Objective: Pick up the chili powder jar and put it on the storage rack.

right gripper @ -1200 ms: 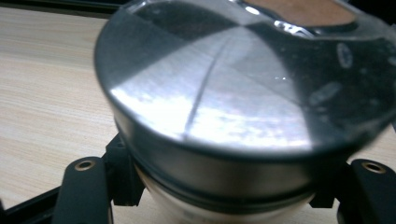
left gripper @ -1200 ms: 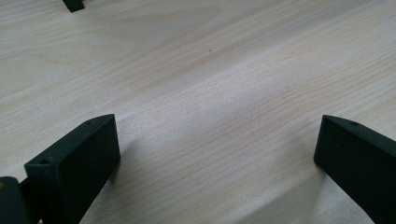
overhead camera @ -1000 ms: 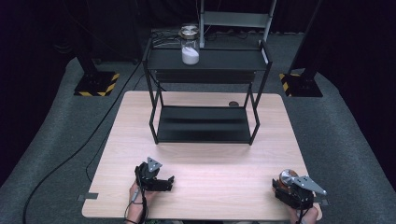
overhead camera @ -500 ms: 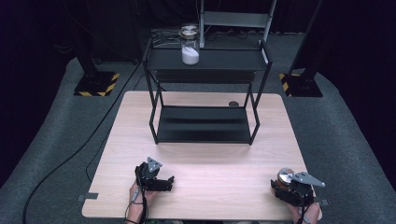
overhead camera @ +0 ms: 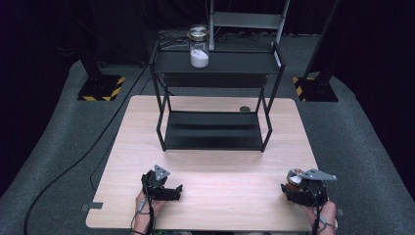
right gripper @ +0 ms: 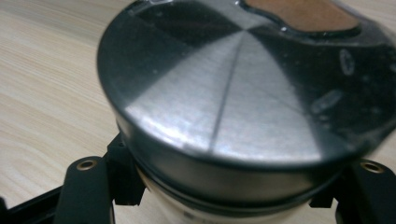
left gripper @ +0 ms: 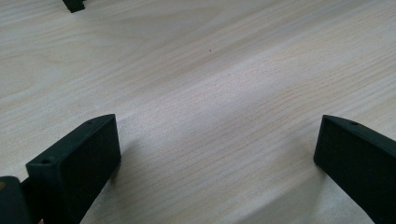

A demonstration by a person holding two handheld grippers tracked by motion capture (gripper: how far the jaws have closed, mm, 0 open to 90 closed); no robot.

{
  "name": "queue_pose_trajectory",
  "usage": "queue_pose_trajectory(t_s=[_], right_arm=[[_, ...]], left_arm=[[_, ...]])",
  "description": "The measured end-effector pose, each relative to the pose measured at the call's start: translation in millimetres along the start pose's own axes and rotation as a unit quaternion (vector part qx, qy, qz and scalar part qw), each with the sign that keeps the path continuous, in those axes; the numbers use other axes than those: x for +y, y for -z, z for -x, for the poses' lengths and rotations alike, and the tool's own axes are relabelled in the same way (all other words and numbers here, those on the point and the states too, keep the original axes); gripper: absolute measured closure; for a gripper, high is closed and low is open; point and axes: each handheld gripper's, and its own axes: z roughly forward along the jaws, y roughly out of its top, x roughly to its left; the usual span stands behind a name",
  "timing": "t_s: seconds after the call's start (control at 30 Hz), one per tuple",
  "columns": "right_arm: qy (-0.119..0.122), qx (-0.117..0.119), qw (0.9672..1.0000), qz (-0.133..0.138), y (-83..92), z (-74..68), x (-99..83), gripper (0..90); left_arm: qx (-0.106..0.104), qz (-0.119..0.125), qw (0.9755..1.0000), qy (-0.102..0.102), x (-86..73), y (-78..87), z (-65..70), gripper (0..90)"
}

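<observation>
A metal-lidded jar [right gripper: 233, 93], its body largely hidden by the right gripper [overhead camera: 304, 188] clamped on it, sat at the near right corner of the pale wooden table [overhead camera: 220, 166]. The left gripper [overhead camera: 161, 183] rested wide open and empty. Grey carpet lay beyond.

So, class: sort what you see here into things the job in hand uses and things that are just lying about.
In use:
right tool, shut on a metal-lidded jar

Lying about:
left tool, open
rack
jar of white powder on the rack
small dark disc on the table
</observation>
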Motion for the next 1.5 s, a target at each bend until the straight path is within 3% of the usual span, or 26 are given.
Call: queue_pose_trajectory(t_s=[0.47,1.5], right_arm=[[0.031,0.033,0.9986,-0.026,1.4,6.9,46.6,31.0],[0.09,0.052,0.9937,-0.042,2.6,-0.8,126.8,31.0]], left_arm=[[0.0,0.0,1.0,0.0,-0.1,0.0,0.0,0.0],[0.0,0.0,1.0,0.0,-0.2,0.0,0.2,0.1]])
